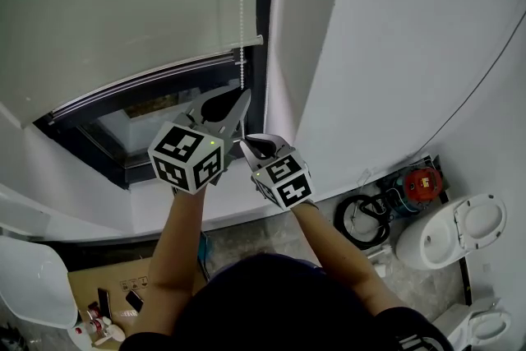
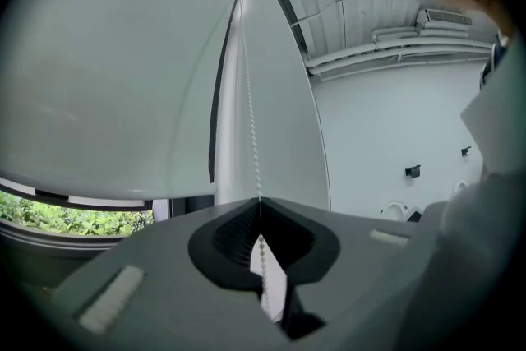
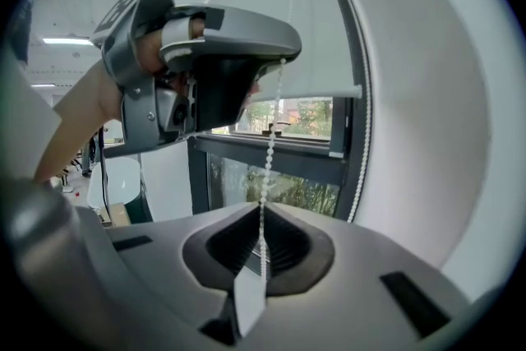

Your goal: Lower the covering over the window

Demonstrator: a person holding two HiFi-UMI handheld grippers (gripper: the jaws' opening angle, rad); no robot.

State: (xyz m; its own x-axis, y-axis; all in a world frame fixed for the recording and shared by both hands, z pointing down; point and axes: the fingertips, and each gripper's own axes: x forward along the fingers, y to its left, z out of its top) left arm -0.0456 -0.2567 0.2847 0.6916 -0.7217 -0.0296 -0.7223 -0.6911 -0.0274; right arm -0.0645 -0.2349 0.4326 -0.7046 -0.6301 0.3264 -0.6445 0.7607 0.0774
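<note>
Both tools were clamped on the white beaded pull chain (image 1: 242,12). The left gripper (image 1: 243,99) had its jaws closed on the chain, which ran up toward 12 o'clock. The right gripper (image 1: 245,144) had its jaws pinched on the same strand just beneath, at 6 o'clock of the left one. The white fabric roller blind (image 1: 123,4) already covered most of the dark-framed window (image 1: 140,115), leaving a strip of glass and green foliage below its bottom bar. The job looked well along, with a few more pulls needed. The step would go best as a straight, steady pull along the chain's own line. One gripper should stay clamped while the other let go and reached higher, since a sideways tug could make the beads skip. In the right gripper view the loop's other run (image 3: 366,136) hung at 3 o'clock and was best left alone. Plain white wall (image 1: 411,37) rose at 2 o'clock. A white ceramic toilet (image 1: 460,230) and a coiled black hose (image 1: 362,218) sat on the grey floor at 4 o'clock.
</note>
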